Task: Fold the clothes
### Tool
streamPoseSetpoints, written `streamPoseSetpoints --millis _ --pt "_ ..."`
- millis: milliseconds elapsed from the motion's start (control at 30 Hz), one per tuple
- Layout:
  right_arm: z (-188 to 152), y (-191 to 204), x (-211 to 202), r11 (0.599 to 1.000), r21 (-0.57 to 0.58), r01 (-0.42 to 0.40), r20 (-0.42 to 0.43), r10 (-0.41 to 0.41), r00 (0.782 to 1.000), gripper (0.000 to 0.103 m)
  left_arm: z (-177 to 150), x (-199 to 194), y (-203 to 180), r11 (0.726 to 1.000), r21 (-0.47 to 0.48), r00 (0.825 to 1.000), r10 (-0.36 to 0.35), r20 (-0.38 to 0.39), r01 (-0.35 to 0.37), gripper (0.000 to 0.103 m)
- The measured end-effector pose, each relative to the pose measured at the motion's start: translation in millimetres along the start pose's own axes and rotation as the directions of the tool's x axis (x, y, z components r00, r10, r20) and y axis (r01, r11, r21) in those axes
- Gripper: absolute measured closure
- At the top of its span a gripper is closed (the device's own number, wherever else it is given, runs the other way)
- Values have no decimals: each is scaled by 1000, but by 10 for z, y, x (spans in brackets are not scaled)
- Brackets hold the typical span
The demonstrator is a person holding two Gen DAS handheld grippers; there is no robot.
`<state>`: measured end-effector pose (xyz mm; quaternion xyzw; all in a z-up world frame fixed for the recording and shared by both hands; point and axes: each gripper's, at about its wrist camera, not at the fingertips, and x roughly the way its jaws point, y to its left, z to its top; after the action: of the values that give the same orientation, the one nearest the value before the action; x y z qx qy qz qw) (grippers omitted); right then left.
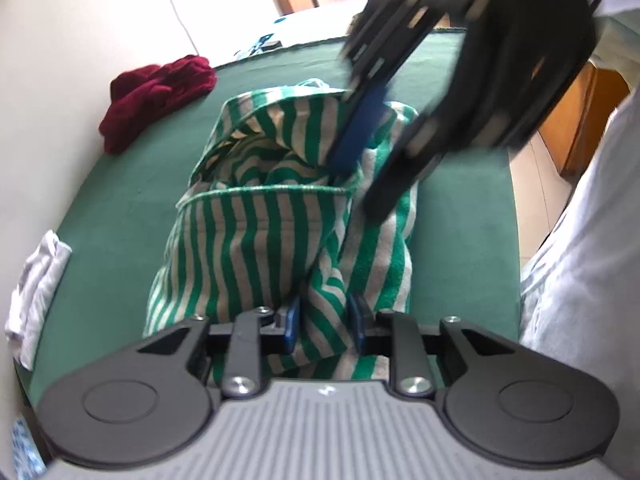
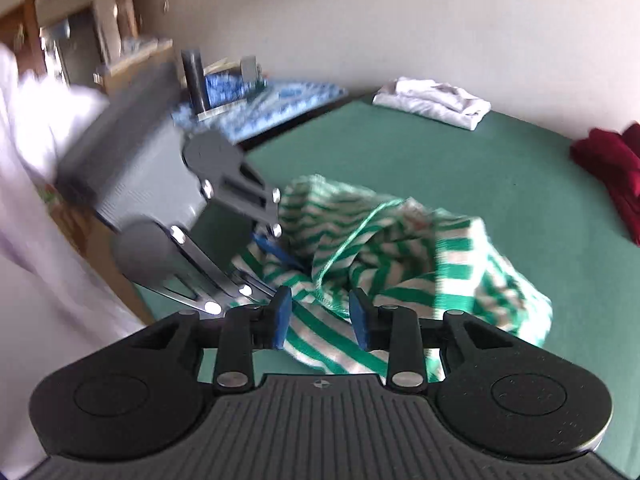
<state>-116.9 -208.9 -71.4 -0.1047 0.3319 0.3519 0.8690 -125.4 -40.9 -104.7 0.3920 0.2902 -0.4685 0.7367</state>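
I have the left gripper [image 1: 323, 322] low over the green worktop [image 1: 120, 216], its blue fingers [image 1: 291, 322] clamped on a bunched fold of the green-and-white striped garment [image 1: 256, 240]. The cloth runs straight up between the pads and drapes forward in a crumpled heap on the worktop.

The right gripper [image 2: 320, 318] sits at the other side of the same garment [image 2: 400, 248]. Striped fabric lies between its fingers [image 2: 282, 316], but they stand apart with a visible gap, so I read no grip there. In the left wrist view its fingers angle down into the top of the heap, motion-blurred.

A dark red garment [image 1: 156, 100] lies crumpled near the worktop's far edge, well apart from the striped one. A folded white garment [image 2: 434, 106] rests at another edge. A blue-patterned cloth [image 2: 272, 108] carrying a dark cylinder [image 2: 196, 78] is beyond the worktop.
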Motion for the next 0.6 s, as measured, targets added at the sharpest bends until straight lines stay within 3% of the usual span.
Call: streamPoseSetpoints --millis 33,100,267,367,467,567,600 --pt "-33 24 128 999 -17 41 0 -41 999 72 -7 -14 4 1000 6 1000 -2 -1 2 81" --pt "-62 -5 291 997 -1 82 -50 -82 995 101 -15 -73 25 1000 3 1000 -26 1 26 87" --pt "-43 -145 -165 984 161 -76 -77 90 993 101 -8 -334 0 987 -23 986 -160 37 161 91" --pt "-141 -52 -168 973 202 -109 -139 139 980 101 -47 -282 -83 978 -30 979 -204 17 205 83" --pt "-327 11 188 953 290 -86 -198 148 969 101 -82 -179 -32 980 -53 981 -194 -18 193 83" --pt "-409 -17 346 930 359 -81 -179 154 972 100 -73 -326 63 984 -61 986 -169 3 169 81" --pt "-385 3 324 929 360 -84 -173 155 973 100 -67 -409 100 986 -61 987 -157 20 158 77"
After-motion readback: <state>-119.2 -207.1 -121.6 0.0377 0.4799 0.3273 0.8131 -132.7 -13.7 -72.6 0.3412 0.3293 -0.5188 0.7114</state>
